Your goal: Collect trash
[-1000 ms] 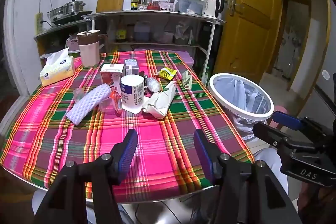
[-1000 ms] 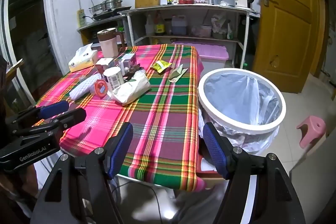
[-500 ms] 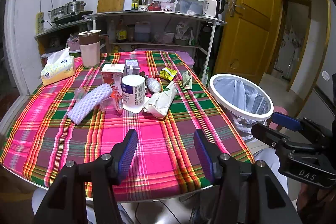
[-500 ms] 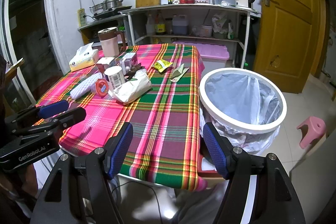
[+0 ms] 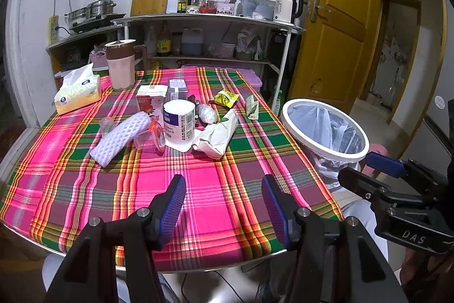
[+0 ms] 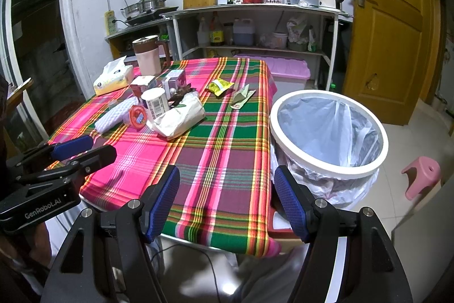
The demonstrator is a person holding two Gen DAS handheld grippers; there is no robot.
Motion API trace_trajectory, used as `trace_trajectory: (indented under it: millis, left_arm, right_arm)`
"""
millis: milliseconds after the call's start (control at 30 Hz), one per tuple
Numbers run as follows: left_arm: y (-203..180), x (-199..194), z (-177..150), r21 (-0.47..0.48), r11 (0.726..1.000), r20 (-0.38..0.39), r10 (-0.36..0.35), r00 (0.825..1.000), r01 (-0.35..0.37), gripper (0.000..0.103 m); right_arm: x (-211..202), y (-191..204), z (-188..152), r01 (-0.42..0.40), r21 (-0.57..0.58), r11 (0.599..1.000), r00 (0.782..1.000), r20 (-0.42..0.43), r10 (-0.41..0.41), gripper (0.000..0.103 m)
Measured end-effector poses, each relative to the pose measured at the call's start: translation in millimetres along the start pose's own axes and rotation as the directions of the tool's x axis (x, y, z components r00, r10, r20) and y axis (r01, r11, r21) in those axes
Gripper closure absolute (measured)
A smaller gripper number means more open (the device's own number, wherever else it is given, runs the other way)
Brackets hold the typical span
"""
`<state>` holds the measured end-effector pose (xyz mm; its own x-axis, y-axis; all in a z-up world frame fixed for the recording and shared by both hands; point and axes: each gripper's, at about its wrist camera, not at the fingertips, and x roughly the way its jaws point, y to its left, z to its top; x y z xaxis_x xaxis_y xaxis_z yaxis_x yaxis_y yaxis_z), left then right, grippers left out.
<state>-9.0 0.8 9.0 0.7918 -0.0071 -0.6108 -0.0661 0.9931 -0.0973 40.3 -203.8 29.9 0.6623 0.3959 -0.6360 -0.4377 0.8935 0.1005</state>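
Note:
Trash lies in a cluster on the plaid table (image 5: 198,183): a crumpled white paper bag (image 5: 218,134) (image 6: 181,118), a white labelled can (image 5: 179,122), a purple foam net (image 5: 120,138), a clear cup with a red lid (image 5: 150,137) (image 6: 137,117), a yellow wrapper (image 5: 225,98) (image 6: 219,85) and a green wrapper (image 5: 252,110) (image 6: 241,97). A white bin with a clear liner (image 5: 326,129) (image 6: 329,132) stands at the table's right side. My left gripper (image 5: 224,203) is open and empty above the table's near edge. My right gripper (image 6: 227,200) is open and empty by the near right corner, next to the bin.
A tissue box (image 5: 78,91), a pink jug (image 5: 120,64) and two small cartons (image 5: 150,98) stand at the back of the table. Shelves with bottles and a kettle (image 5: 285,6) line the wall. A wooden door (image 5: 337,19) is right. A pink stool (image 6: 422,175) stands beyond the bin.
Both grippers have risen and drifted slightly; the table and bin sit a little lower in each view. Nothing on the table has moved.

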Motion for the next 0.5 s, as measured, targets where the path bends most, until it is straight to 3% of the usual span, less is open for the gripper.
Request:
trace_trajectory:
  millis: [500]
  left_arm:
    - [0.6,-1.2,-0.2,-0.001,1.000,0.001,-0.002,1.000,0.002,0.048]
  right_arm:
    - [0.9,-1.5,-0.5,0.001,-0.001,1.000,1.000,-0.001,-0.001,0.033]
